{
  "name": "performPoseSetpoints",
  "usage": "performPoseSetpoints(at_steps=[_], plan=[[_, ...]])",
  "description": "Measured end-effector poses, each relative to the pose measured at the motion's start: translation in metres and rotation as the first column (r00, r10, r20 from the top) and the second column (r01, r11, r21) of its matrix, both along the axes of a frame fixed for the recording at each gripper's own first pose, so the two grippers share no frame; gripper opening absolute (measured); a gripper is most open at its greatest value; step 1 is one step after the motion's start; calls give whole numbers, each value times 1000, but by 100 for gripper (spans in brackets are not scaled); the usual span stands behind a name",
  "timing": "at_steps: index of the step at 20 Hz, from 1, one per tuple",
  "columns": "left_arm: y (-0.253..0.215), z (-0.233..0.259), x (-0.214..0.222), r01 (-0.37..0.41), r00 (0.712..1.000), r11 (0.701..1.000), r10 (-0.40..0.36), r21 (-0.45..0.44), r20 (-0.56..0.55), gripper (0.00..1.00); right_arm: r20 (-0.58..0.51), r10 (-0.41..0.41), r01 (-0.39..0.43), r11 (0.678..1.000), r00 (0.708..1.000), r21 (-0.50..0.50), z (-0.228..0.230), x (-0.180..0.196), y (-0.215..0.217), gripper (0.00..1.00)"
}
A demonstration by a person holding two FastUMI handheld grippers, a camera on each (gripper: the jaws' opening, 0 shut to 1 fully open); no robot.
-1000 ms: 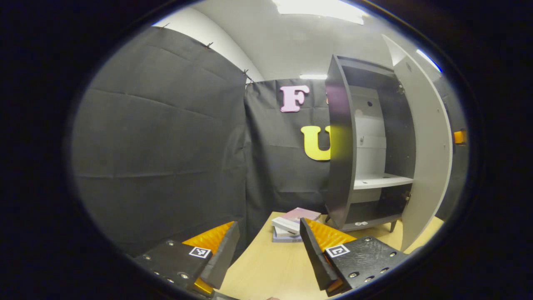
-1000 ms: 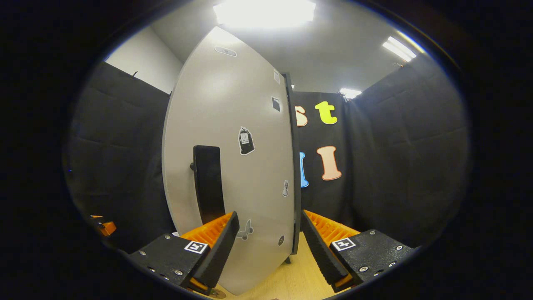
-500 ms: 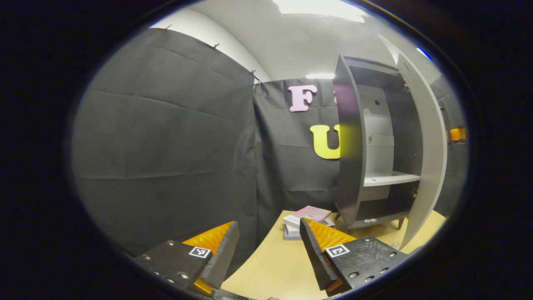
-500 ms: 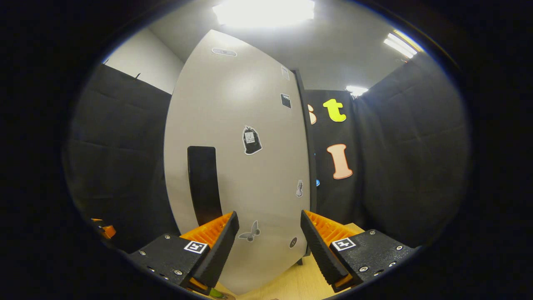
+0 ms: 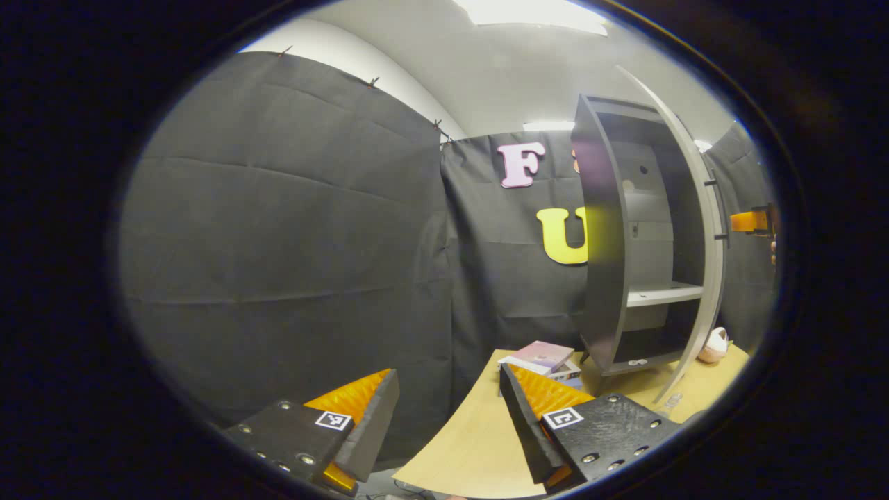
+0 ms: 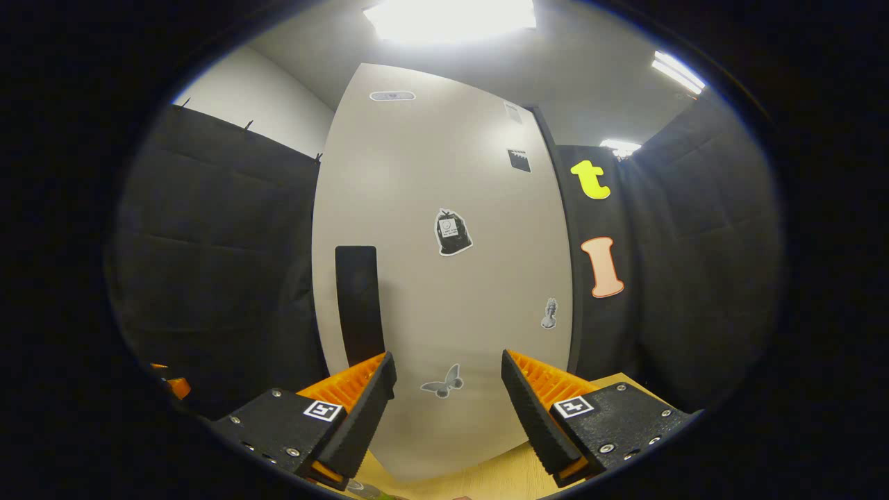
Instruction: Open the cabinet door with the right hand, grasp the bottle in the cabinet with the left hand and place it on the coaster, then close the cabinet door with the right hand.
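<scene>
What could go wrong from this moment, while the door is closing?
1. The right gripper is open and faces the flat cabinet door, not its handle; a push may slide off.
2. The door is not yet shut, so it may stop ajar.
3. A hard push may shake the cabinet.

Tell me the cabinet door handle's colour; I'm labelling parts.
Black, a vertical bar handle on the pale grey door; clearest in the right gripper view.

1 cabinet [image 5: 646,236], 4 door stickers [image 6: 453,232], 2 claws [image 5: 448,423].

recording booth | black cloth walls [image 5: 278,229] | ceiling light panels [image 6: 451,17]
</scene>
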State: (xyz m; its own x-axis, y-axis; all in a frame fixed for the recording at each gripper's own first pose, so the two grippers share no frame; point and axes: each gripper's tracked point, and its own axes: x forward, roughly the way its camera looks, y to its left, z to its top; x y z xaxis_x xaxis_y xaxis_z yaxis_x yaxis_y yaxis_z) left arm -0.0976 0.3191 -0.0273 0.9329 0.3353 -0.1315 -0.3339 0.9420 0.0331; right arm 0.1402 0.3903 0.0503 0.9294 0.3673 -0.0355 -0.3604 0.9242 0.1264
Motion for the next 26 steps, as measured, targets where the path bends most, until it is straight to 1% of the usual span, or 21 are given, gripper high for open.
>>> performPoseSetpoints(at_steps=[4, 7, 8, 9, 10, 11, 15, 16, 17, 18, 20, 21, 22, 24, 25, 26], plan=[[-5, 6, 0, 13, 1000, 1000, -13, 14, 8, 87, -8, 11, -11, 1000, 1000, 15, -4, 2, 1, 94], [-26, 11, 8, 61, 998, 998, -61, -1, 13, 87, -16, -2, 2, 1000, 1000, 0, -6, -5, -11, 94], [-34, 14, 13, 81, 997, 997, -81, -2, 21, 84, -8, -2, 2, 1000, 1000, -2, -5, -9, -18, 94], [-43, 18, 18, 95, 995, 996, -95, 2, 32, 84, -1, -3, 3, 1000, 1000, -8, -4, -13, -27, 94], [-54, 23, 23, 109, 993, 994, -109, 6, 40, 84, 8, -4, 4, 1000, 1000, -16, -4, -17, -37, 94], [-68, 26, 28, 125, 991, 992, -125, 7, 46, 87, 15, -9, 9, 1000, 1000, -22, -4, -18, -47, 94], [-139, 37, 59, 230, 972, 973, -229, -7, 60, 87, 24, -34, 35, 999, 999, -30, -11, -23, -100, 94], [-155, 40, 66, 249, 967, 969, -248, -2, 63, 84, 27, -47, 47, 998, 999, -28, -12, -22, -115, 94], [-170, 42, 70, 265, 962, 964, -264, -2, 65, 87, 28, -60, 60, 998, 998, -25, -14, -20, -130, 94], [-186, 44, 74, 280, 958, 960, -279, -8, 68, 87, 25, -72, 72, 997, 997, -22, -16, -19, -146, 94], [-213, 48, 81, 303, 951, 952, -300, -28, 77, 87, 16, -93, 93, 995, 996, -19, -21, -14, -174, 94], [-227, 48, 84, 313, 948, 949, -309, -40, 81, 83, 12, -101, 101, 995, 995, -17, -23, -12, -186, 94], [-239, 49, 86, 322, 945, 945, -318, -51, 83, 87, 9, -108, 108, 994, 994, -15, -24, -11, -198, 94], [-257, 50, 90, 332, 941, 941, -326, -66, 85, 87, 9, -117, 118, 993, 993, -13, -26, -10, -217, 94], [-263, 50, 90, 335, 940, 939, -329, -70, 85, 84, 12, -121, 121, 993, 993, -15, -27, -10, -226, 94], [-270, 52, 91, 339, 939, 938, -333, -70, 88, 87, 19, -124, 124, 992, 992, -18, -26, -10, -235, 94]])
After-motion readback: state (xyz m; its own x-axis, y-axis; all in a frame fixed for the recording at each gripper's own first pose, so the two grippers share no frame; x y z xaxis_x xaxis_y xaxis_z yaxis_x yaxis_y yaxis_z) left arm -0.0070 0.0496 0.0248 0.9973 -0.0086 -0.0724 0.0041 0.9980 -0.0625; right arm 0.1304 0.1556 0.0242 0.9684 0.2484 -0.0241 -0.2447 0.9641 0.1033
